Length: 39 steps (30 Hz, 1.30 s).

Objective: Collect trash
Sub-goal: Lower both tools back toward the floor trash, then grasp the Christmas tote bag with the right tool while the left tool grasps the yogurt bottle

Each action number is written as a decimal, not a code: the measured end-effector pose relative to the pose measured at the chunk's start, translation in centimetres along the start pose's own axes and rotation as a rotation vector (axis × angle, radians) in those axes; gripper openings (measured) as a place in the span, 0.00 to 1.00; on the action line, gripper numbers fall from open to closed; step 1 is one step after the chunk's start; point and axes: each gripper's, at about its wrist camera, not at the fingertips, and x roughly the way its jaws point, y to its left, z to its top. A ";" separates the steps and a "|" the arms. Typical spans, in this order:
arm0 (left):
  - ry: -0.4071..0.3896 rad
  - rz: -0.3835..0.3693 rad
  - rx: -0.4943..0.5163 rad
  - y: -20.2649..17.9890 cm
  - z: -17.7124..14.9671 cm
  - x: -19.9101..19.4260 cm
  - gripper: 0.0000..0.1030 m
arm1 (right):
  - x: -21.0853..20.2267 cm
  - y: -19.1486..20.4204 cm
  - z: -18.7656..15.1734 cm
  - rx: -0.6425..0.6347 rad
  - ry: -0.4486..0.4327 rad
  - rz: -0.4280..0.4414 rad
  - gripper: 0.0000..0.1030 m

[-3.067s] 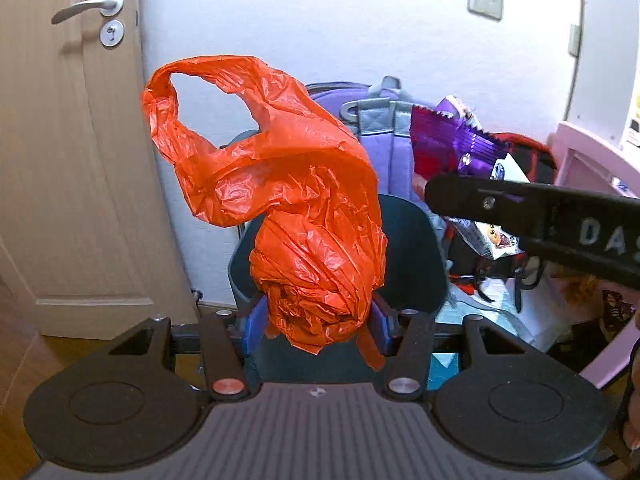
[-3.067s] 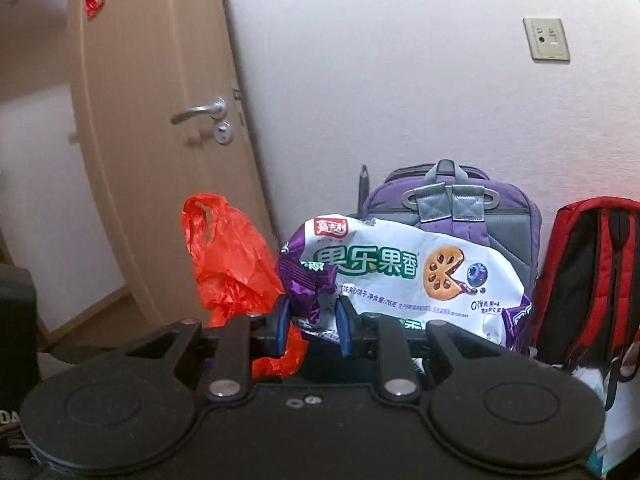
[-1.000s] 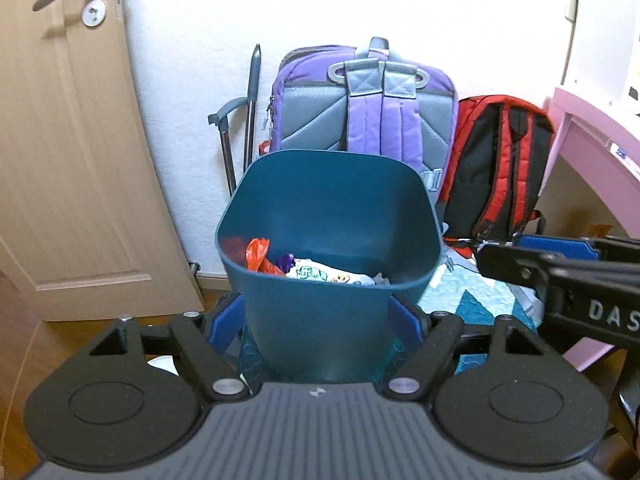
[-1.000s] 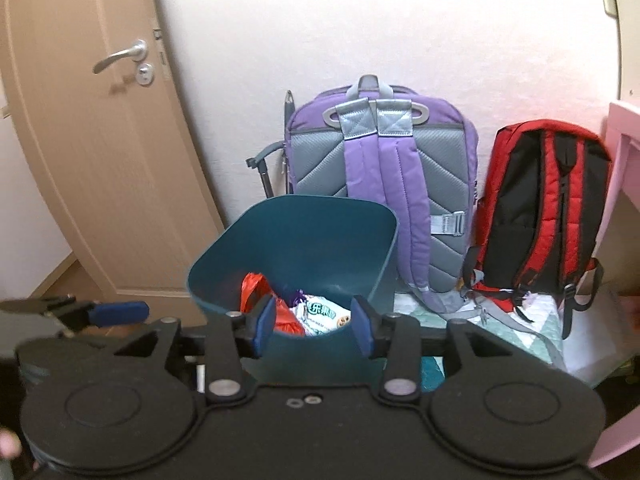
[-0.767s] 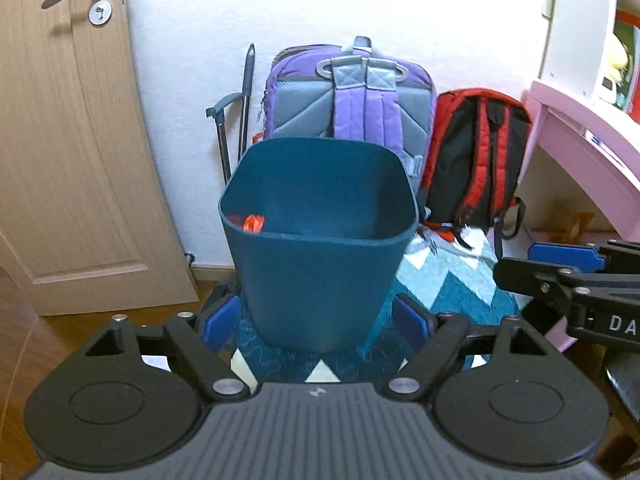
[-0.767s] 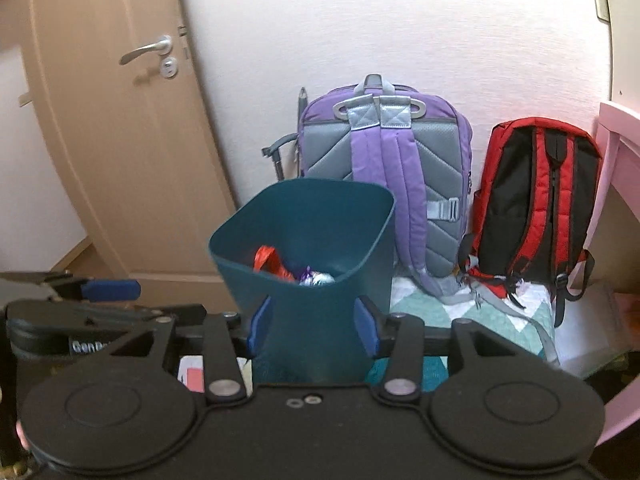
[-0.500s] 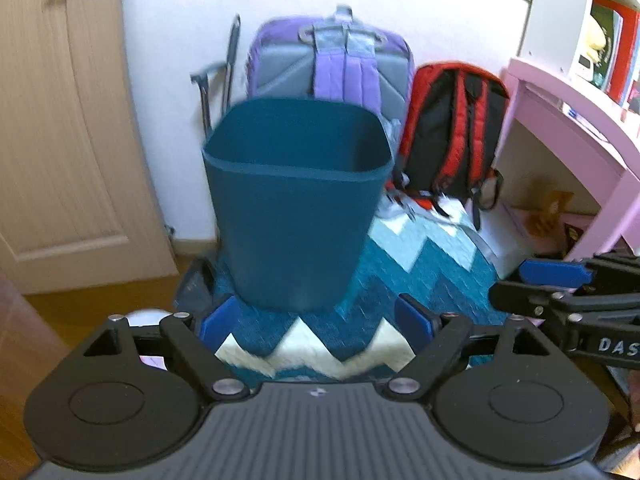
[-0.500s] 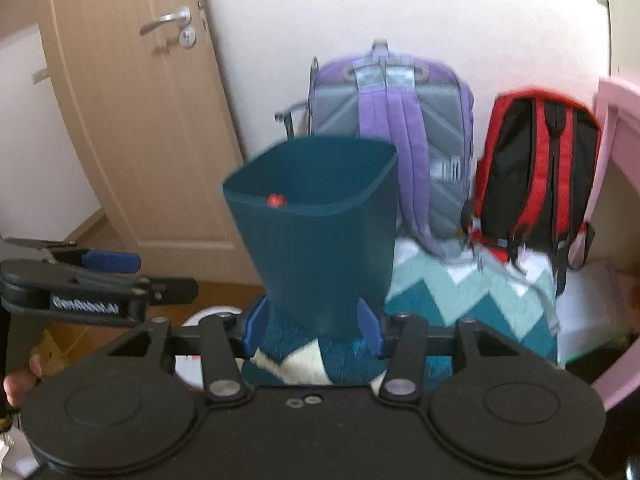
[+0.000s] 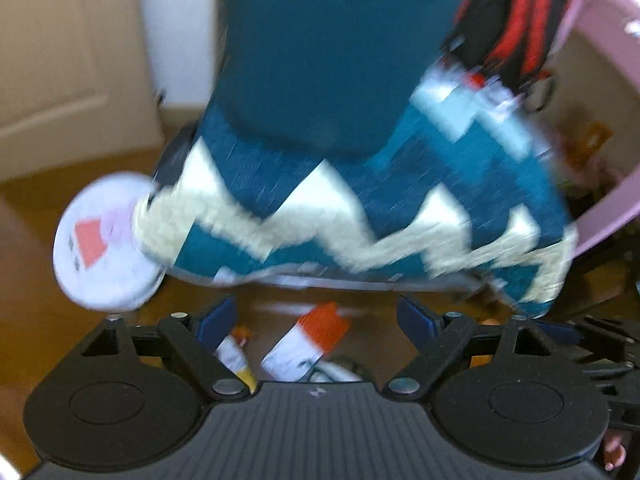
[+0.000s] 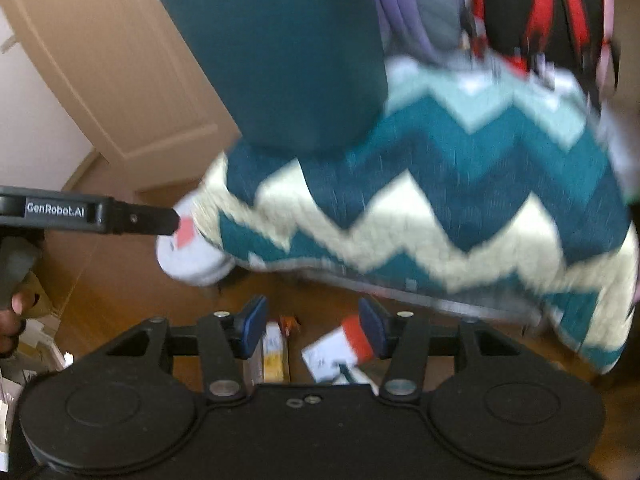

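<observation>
- Both views are pretty smeared, so small details can't be made out.
- The left hand-held gripper [image 9: 322, 316] is pointed down at the wooden floor [image 9: 80, 320], jaws spread wide and just opened further, nothing gripped between them.
- Same story for the right hand-held gripper [image 10: 312, 322]: jaws apart, just been widening, nothing pressed by the pads.
- The teal bin [image 9: 332, 52] is parked upright on the zigzag rug [image 9: 400, 200], at the rug's far end near the door [image 9: 60, 60].
- Trash is seen on the floor just in front of the rug's near edge: a white-and-red wrapper [image 9: 308, 340] and a smaller white-and-yellow packet [image 9: 234, 356] beside it, both framed between the left jaws but not touched, as far as can be told.
- From the right view the same wrapper [image 10: 338, 350] lies close by the right blue pad, and the packet [image 10: 274, 350] sits next to the left pad.
- A round white lid-like thing [image 9: 104, 248] with a red patch is tucked partly under the rug's left corner.
- A red-and-black backpack [image 9: 512, 20] is leaned behind the rug, next to a pink desk [image 9: 600, 12].
- The left gripper's arm is caught at the left edge of the right view, with fingers [image 10: 14, 312] seen below it.
</observation>
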 end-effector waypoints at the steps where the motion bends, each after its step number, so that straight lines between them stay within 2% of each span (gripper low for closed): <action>1: 0.029 0.014 -0.023 0.7 -0.3 1.6 0.85 | 1.3 -0.4 -0.7 0.010 0.018 -0.009 0.50; 5: 0.127 0.085 -0.135 3.4 -1.3 7.6 0.85 | 7.1 -2.6 -2.5 0.065 0.122 0.005 0.50; 8: 0.199 0.128 -0.204 5.1 -2.0 11.8 0.85 | 11.3 -3.7 -4.3 0.064 0.226 -0.024 0.50; 16: 0.447 0.197 -0.299 7.8 -4.3 22.9 0.85 | 21.3 -6.9 -9.5 0.195 0.446 -0.056 0.50; 18: 0.486 0.201 -0.343 8.4 -5.0 25.5 0.85 | 23.6 -7.5 -10.9 0.230 0.497 -0.060 0.50; 21: 0.515 0.195 -0.384 8.8 -5.9 28.4 0.85 | 26.8 -8.8 -13.0 0.292 0.563 -0.060 0.50; 28: 0.517 0.193 -0.464 11.0 -8.2 33.4 0.85 | 31.1 -11.7 -16.7 0.399 0.646 -0.056 0.50; 33: 0.494 0.199 -0.510 12.3 -9.1 36.1 0.84 | 33.3 -12.2 -18.4 0.399 0.683 -0.062 0.49; 34: 0.496 0.199 -0.508 12.3 -9.3 36.6 0.83 | 33.7 -12.4 -18.7 0.397 0.691 -0.062 0.49; 36: 0.511 0.202 -0.495 12.2 -9.7 37.5 0.69 | 34.3 -12.6 -19.2 0.401 0.698 -0.055 0.49; 39: 0.534 0.210 -0.498 12.1 -10.6 38.5 0.66 | 35.1 -12.8 -19.9 0.403 0.712 -0.052 0.49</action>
